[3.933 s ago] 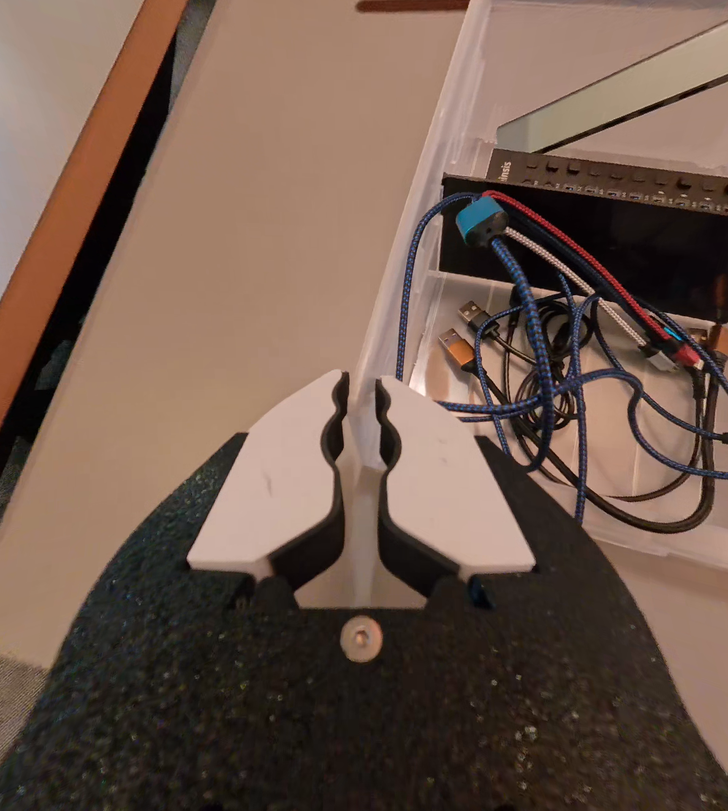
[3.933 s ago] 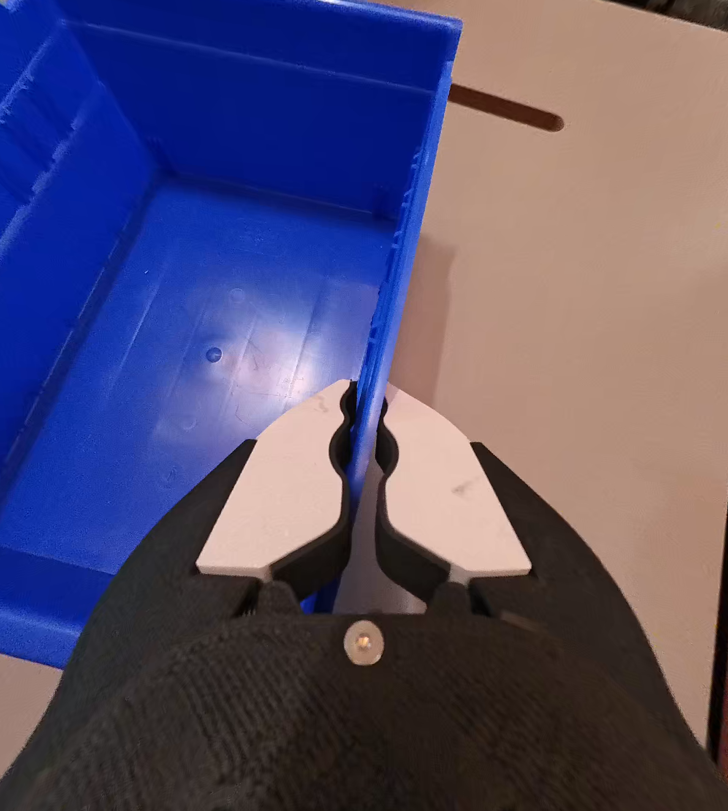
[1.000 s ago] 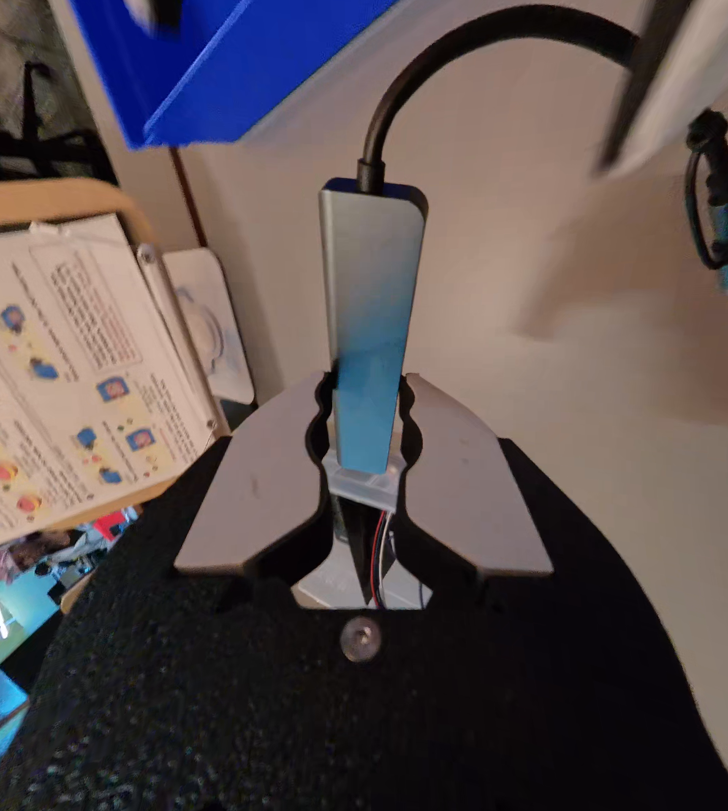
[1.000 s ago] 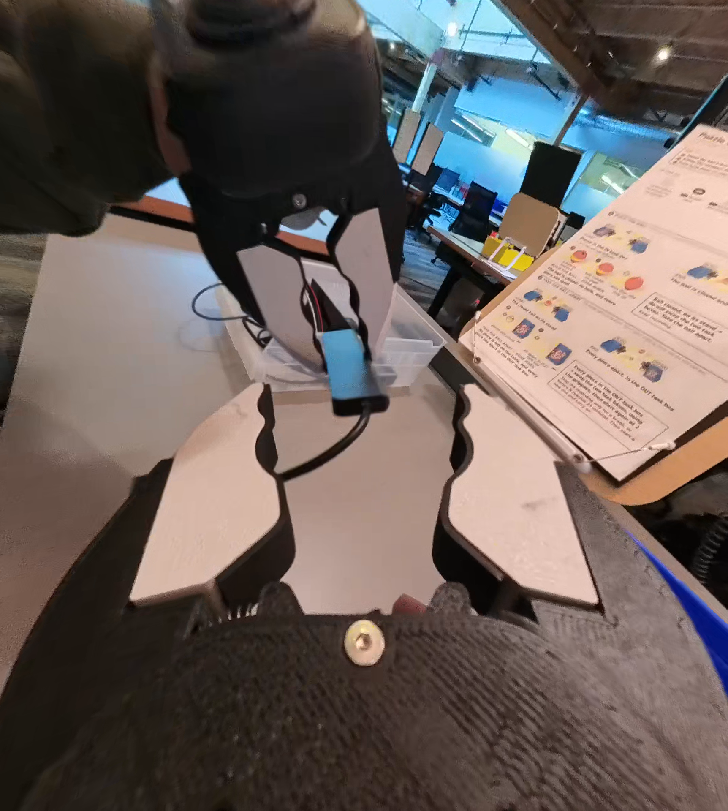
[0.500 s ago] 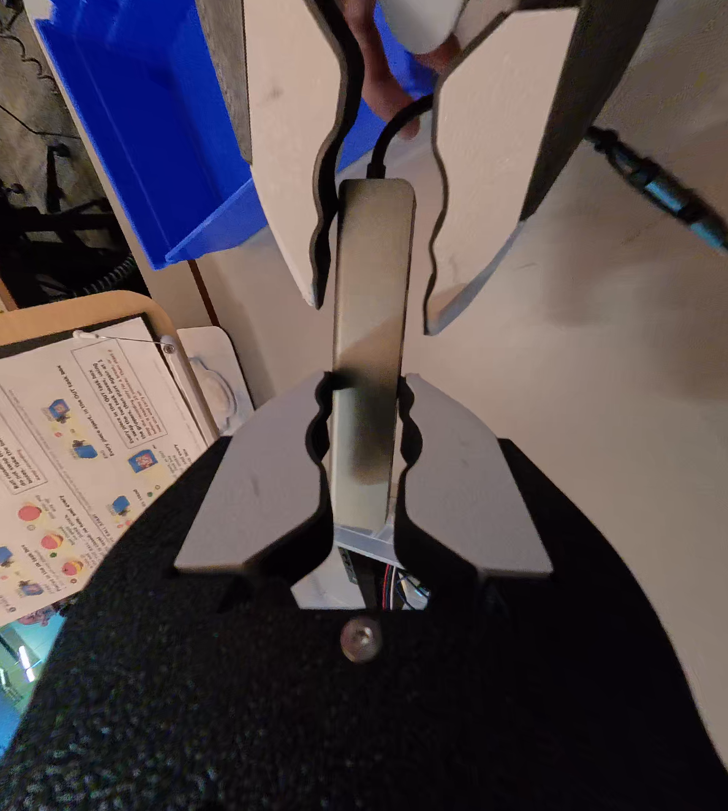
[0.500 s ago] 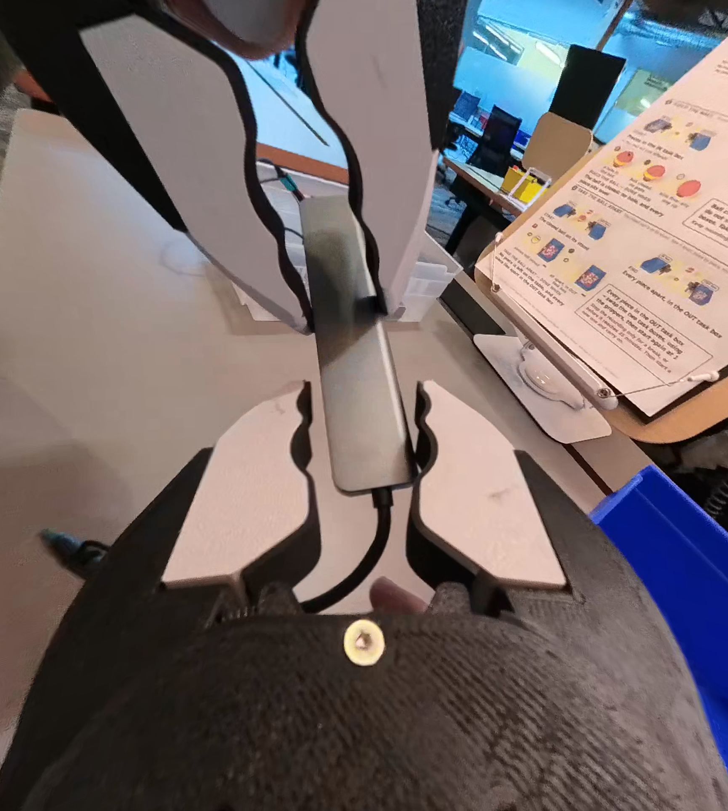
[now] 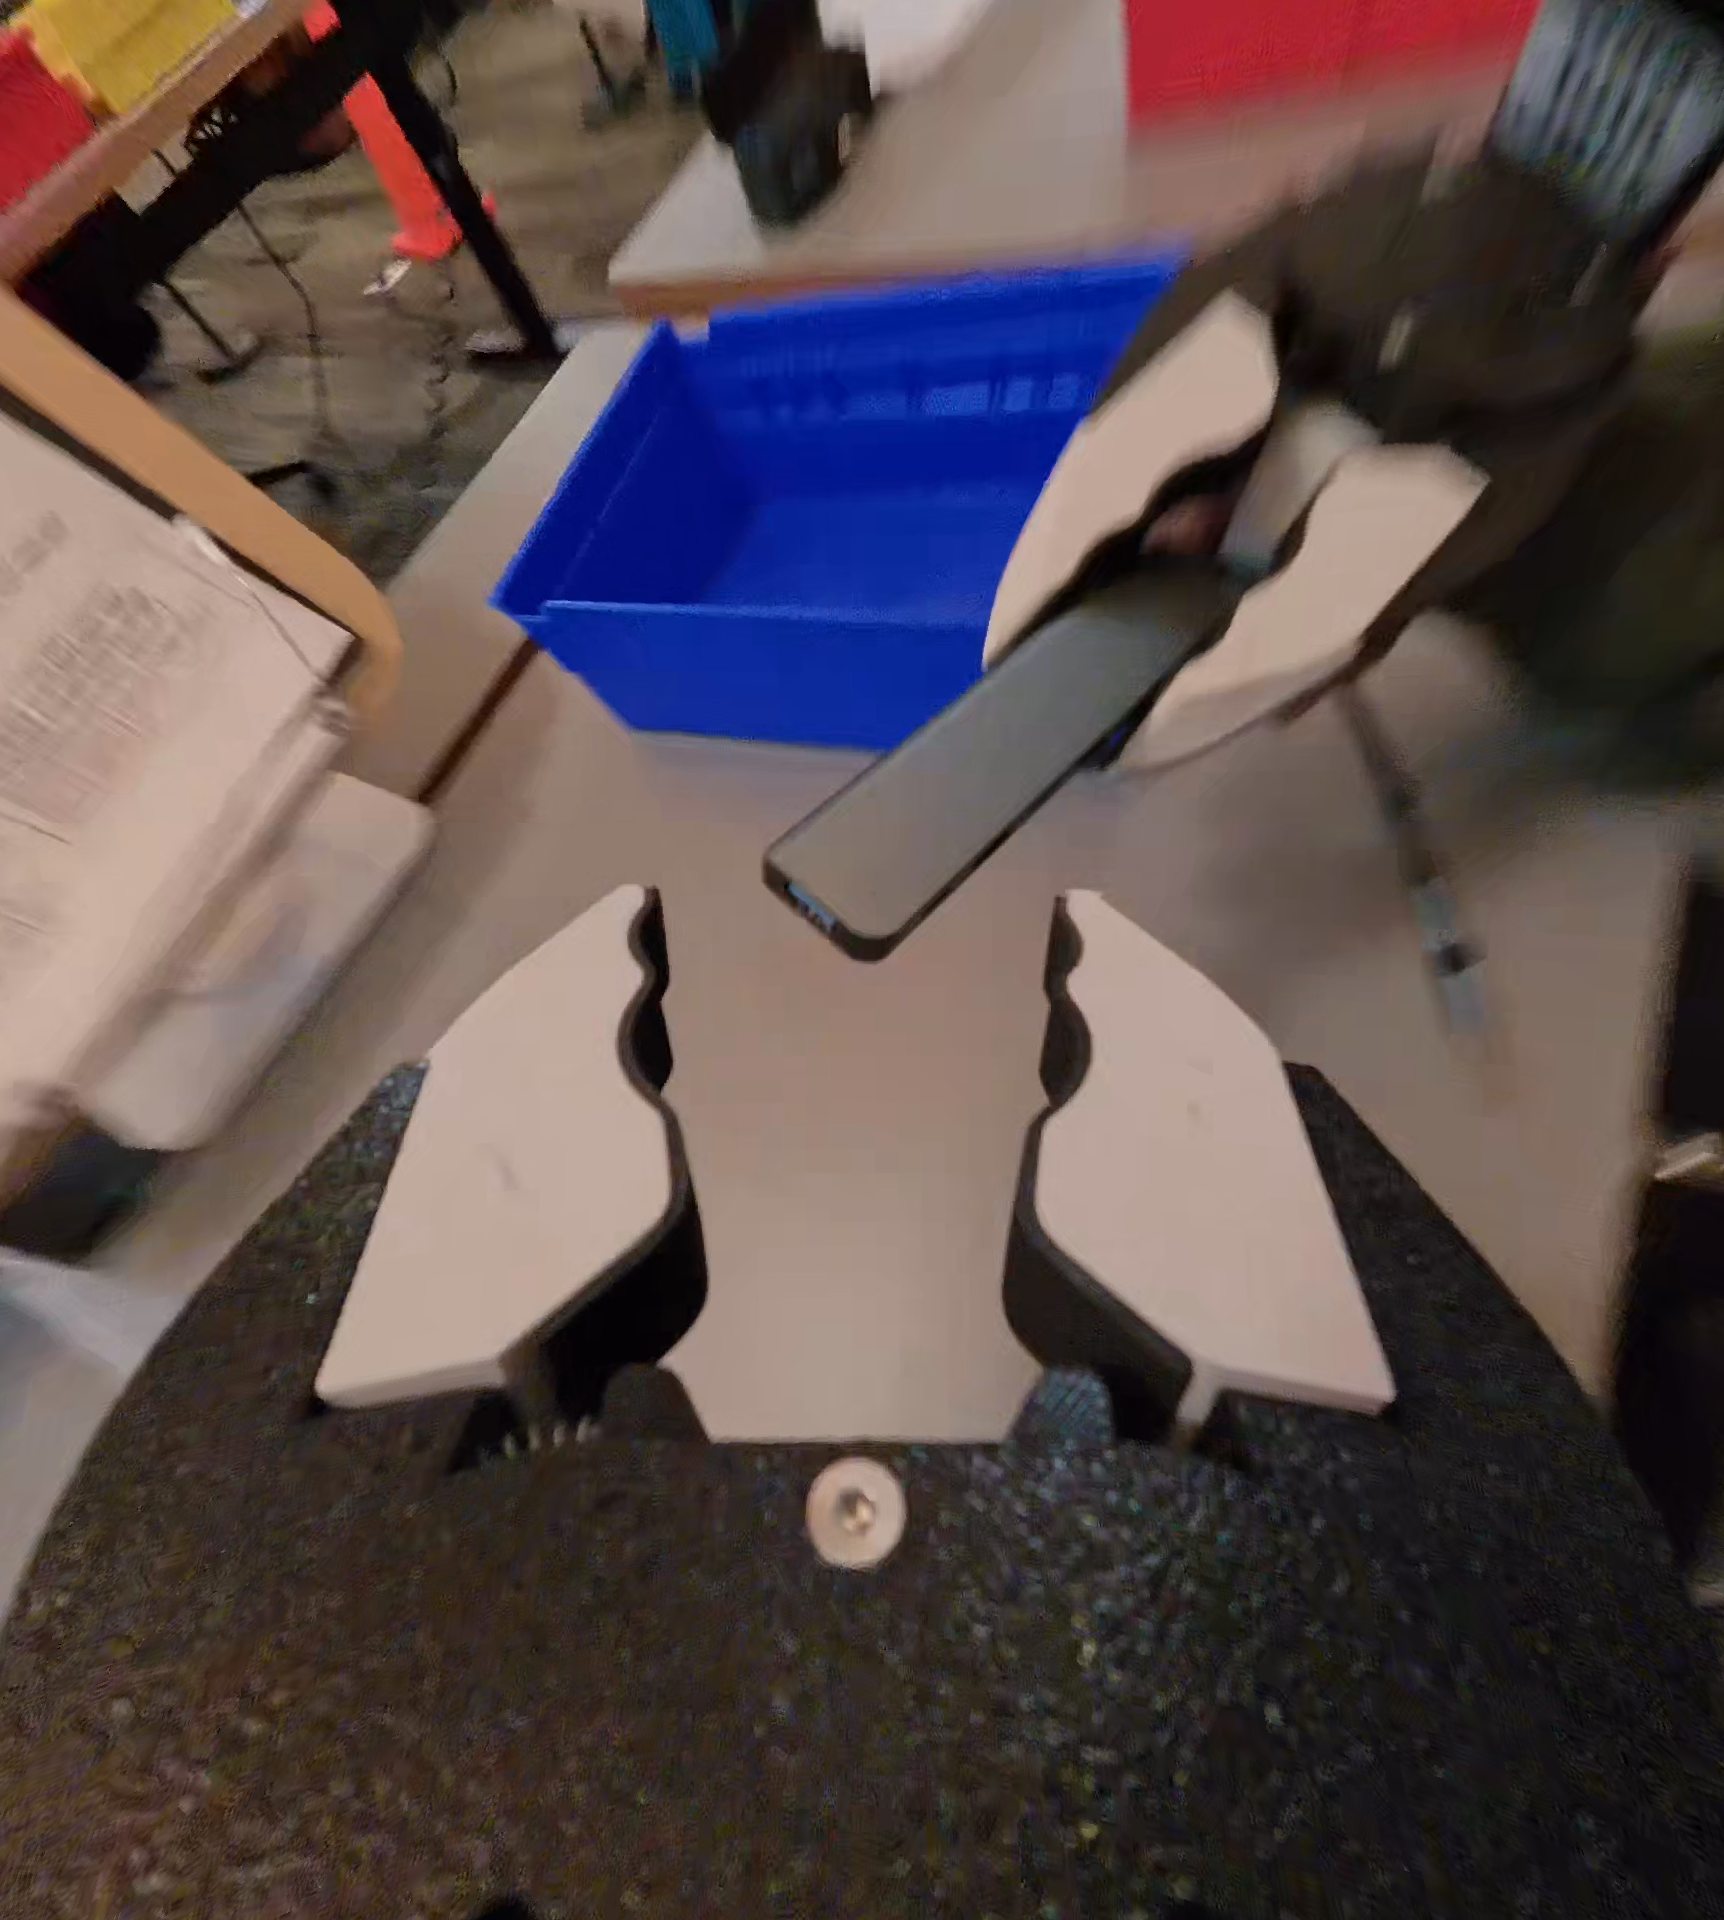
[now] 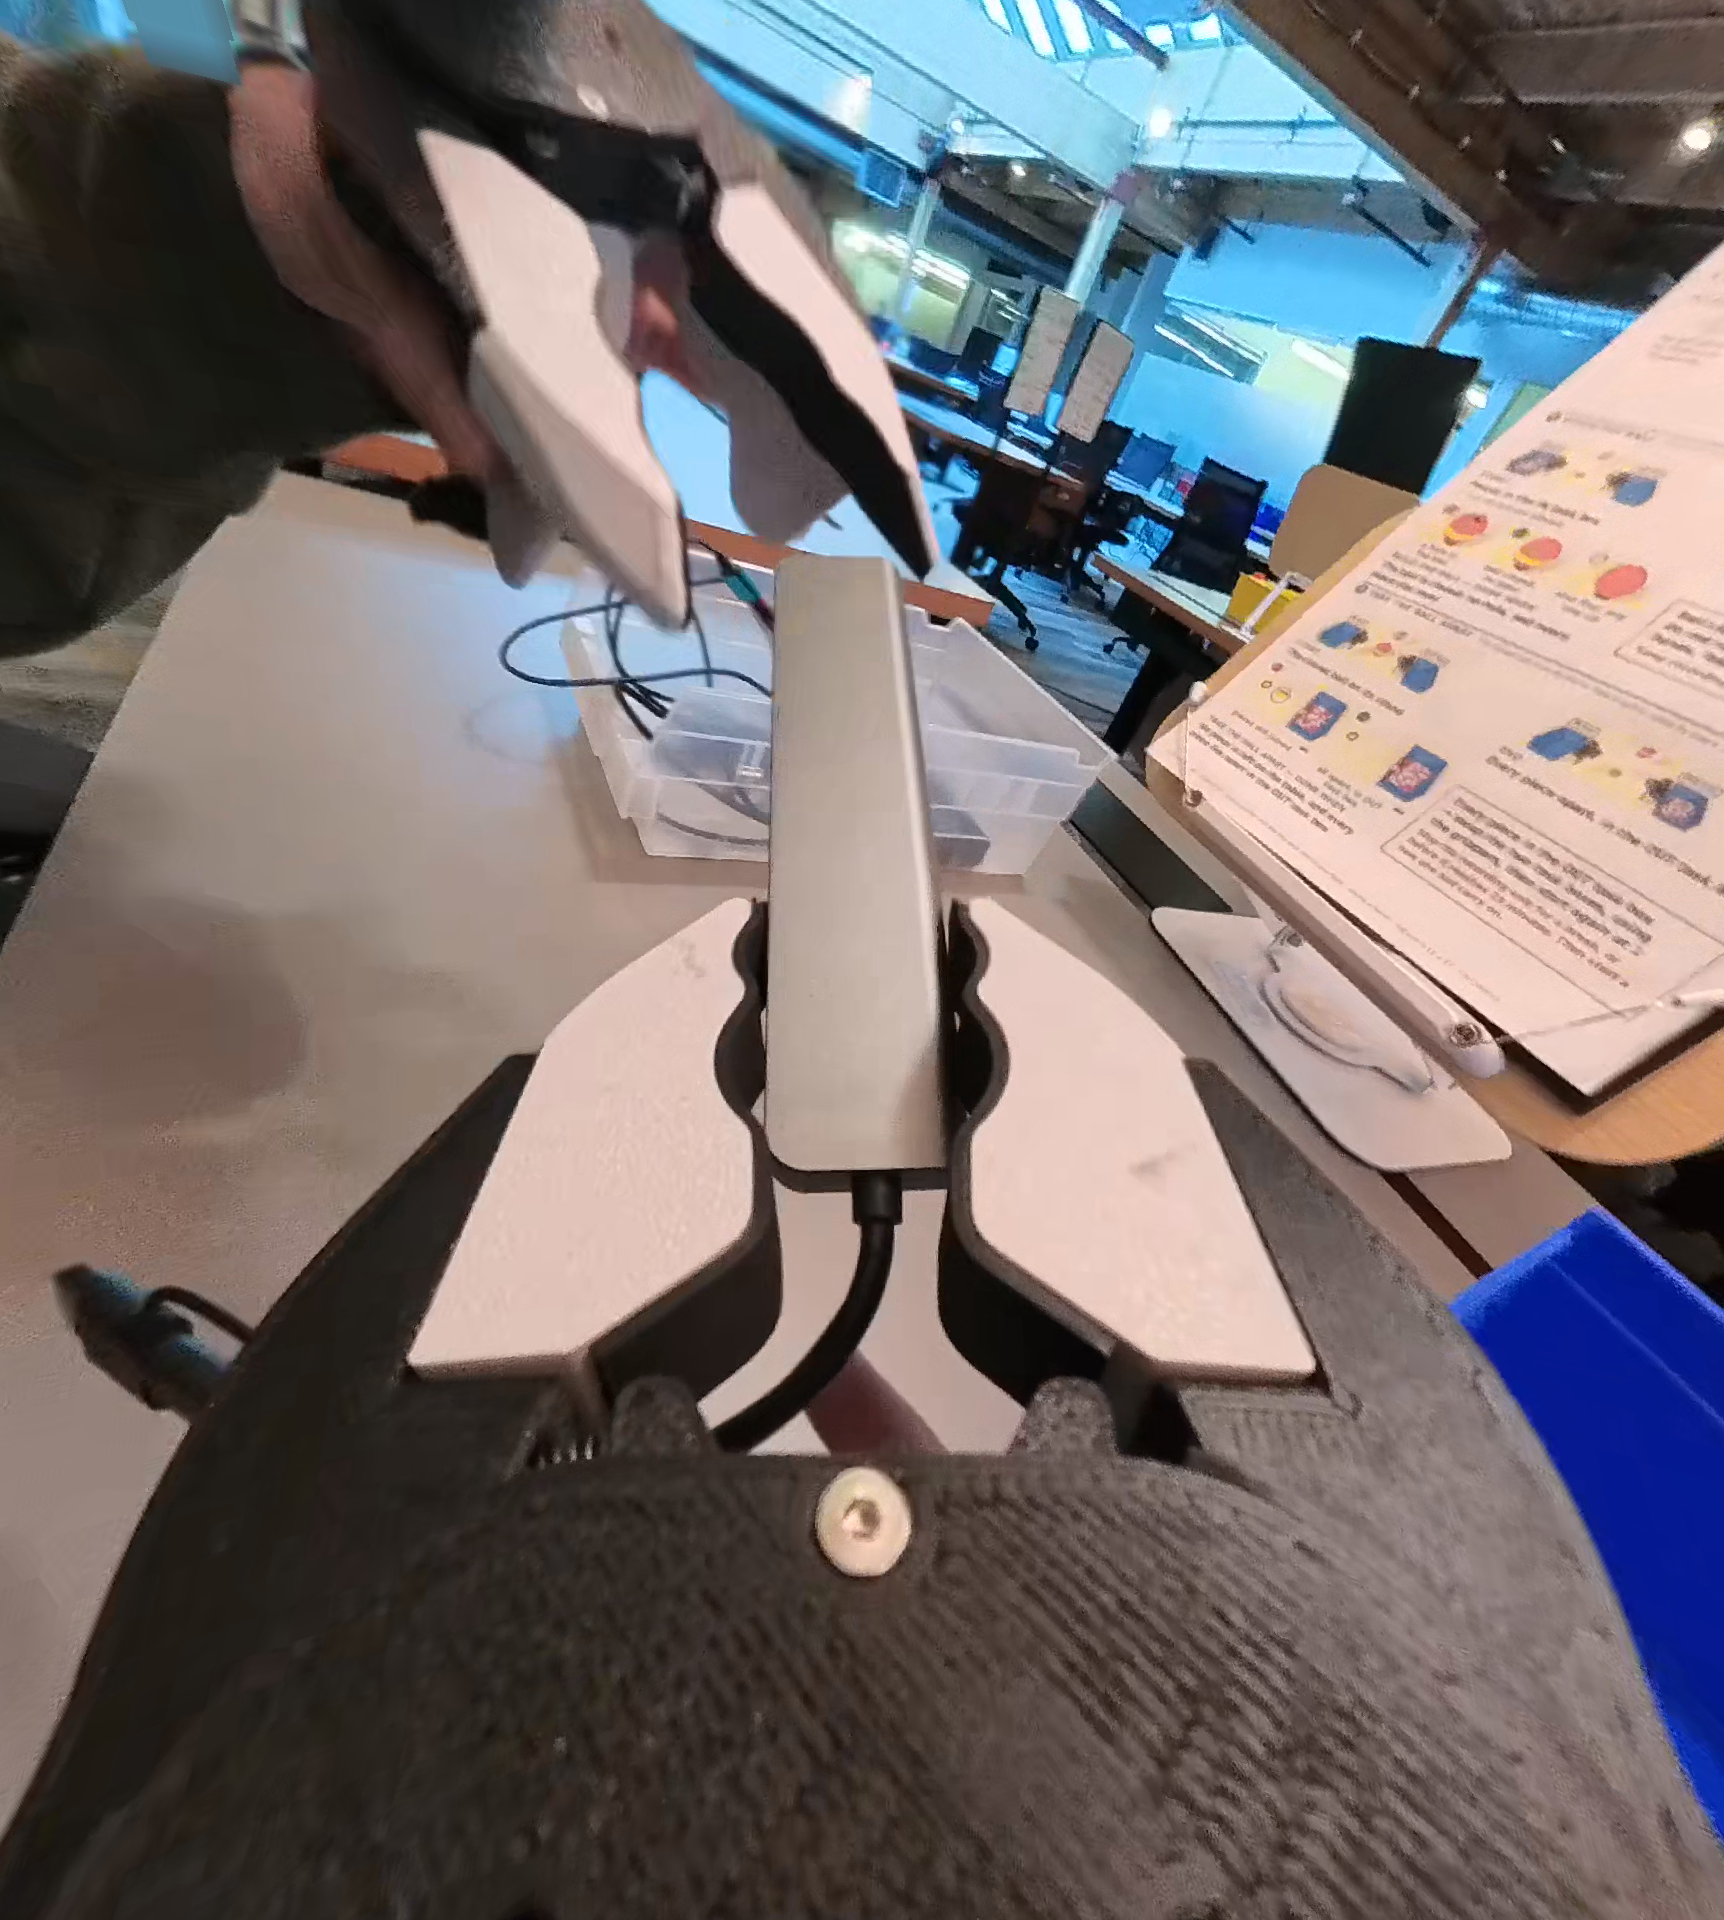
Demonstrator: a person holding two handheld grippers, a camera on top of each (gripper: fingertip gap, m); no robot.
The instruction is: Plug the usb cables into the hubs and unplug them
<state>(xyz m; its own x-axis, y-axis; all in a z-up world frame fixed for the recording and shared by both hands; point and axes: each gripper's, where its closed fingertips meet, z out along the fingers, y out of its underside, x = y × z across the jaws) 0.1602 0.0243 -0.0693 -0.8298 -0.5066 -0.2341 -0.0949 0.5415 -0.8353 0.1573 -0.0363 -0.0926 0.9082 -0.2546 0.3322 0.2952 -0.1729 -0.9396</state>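
Hub [image 8: 853, 883] pinched at its cabled end between right gripper [image 8: 853, 914] fingers, free end jutting forward, left gripper [image 7: 856, 914] spread wide, empty, just clear of hub tip

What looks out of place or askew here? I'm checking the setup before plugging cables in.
Nothing looks damaged or spilled. The grey hub is clamped in the right gripper, with its black cable trailing back between the fingers.

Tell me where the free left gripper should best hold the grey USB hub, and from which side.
Probably the free far half of the USB hub, pinched across its narrow edges, coming from its port end. The right gripper already clamps the cable end, and the left gripper is open facing that port end.
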